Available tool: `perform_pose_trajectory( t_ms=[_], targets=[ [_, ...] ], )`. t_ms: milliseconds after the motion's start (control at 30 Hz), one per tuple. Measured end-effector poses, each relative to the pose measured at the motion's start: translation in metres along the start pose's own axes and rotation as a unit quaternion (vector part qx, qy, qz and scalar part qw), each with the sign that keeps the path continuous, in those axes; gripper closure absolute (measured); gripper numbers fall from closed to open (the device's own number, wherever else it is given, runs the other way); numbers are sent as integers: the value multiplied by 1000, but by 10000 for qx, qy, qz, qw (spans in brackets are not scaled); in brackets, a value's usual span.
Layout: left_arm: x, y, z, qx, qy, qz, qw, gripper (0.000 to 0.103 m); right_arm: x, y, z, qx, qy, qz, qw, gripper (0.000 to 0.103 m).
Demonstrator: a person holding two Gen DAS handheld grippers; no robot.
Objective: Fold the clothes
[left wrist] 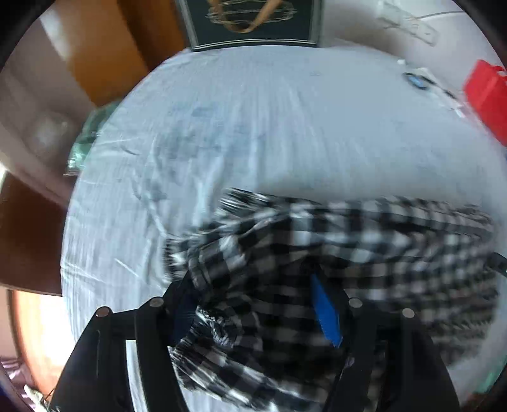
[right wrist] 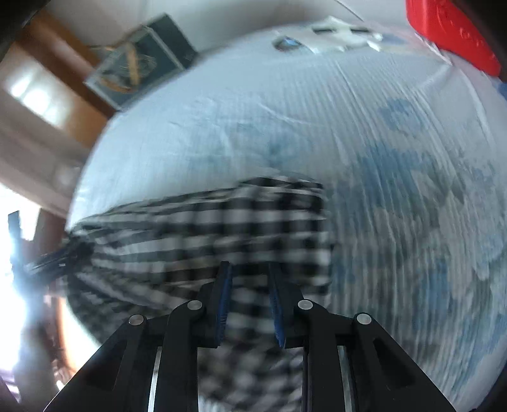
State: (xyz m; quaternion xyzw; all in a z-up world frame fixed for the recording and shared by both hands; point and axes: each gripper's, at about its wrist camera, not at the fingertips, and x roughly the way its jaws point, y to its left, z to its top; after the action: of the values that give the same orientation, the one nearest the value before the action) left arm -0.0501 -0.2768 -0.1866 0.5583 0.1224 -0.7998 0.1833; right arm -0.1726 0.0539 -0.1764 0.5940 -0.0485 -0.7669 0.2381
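Observation:
A black-and-white checked garment (left wrist: 332,253) lies bunched on the pale blue bed sheet (left wrist: 253,120). In the left wrist view my left gripper (left wrist: 253,304) has cloth draped over and between its blue-padded fingers (left wrist: 326,313); it looks shut on the garment. In the right wrist view the same garment (right wrist: 240,222) stretches left from my right gripper (right wrist: 248,285), whose blue pads (right wrist: 223,301) stand a little apart with checked cloth between them. The left gripper (right wrist: 60,258) shows at the garment's far left end. Both views are blurred by motion.
A red object (left wrist: 488,95) sits at the bed's far right, also in the right wrist view (right wrist: 450,35). Small white and dark items (right wrist: 329,35) lie near it. A dark framed picture (left wrist: 253,22) leans past the bed's far edge. Wooden furniture (left wrist: 104,47) stands left.

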Motion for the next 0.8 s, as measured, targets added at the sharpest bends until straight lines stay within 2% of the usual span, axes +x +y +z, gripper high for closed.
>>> perform_pose_trajectory(
  t_ms=[33,100,133,200,300,367,433,500,567,633,700,800],
  targets=[
    [6,4,2,-48,32,33,10000,29,4,-3,1,37,39,-64,10000,80],
    [14,11,4,-188,128,-24,9997,23,11,-8,4,112,112,-188,9997,81],
    [10,16,2,-288,151,-178,9993,23,6,-7,2,167,105,-300,9994,81],
    [-6,25,-5,-423,101,-491,9978,23,-15,1,-7,127,-124,-248,9995,79],
    [-44,29,-25,-414,-193,-1072,9932,23,-47,12,-31,-5,-328,-98,9994,68],
    [-67,21,-36,-266,-392,-1333,9899,23,-58,14,-50,7,-326,-59,9994,68],
    [-82,8,-45,-4,-587,-1434,9879,23,-62,13,-66,54,-284,-81,9995,68],
    [-81,-5,-50,244,-649,-1556,9854,23,-62,11,-74,82,-291,-163,9994,68],
    [-67,-18,-54,439,-426,-1451,9875,23,-56,11,-79,195,-315,-187,9991,62],
    [-44,-25,-58,520,-132,-1217,9911,23,-44,9,-82,313,-307,-133,9990,41],
    [-22,-26,-63,528,165,-1052,9929,23,-30,6,-86,441,-232,-59,9987,38],
    [-10,-31,-68,652,165,-933,9934,21,-18,1,-92,511,-219,-164,9983,37]
  ],
)
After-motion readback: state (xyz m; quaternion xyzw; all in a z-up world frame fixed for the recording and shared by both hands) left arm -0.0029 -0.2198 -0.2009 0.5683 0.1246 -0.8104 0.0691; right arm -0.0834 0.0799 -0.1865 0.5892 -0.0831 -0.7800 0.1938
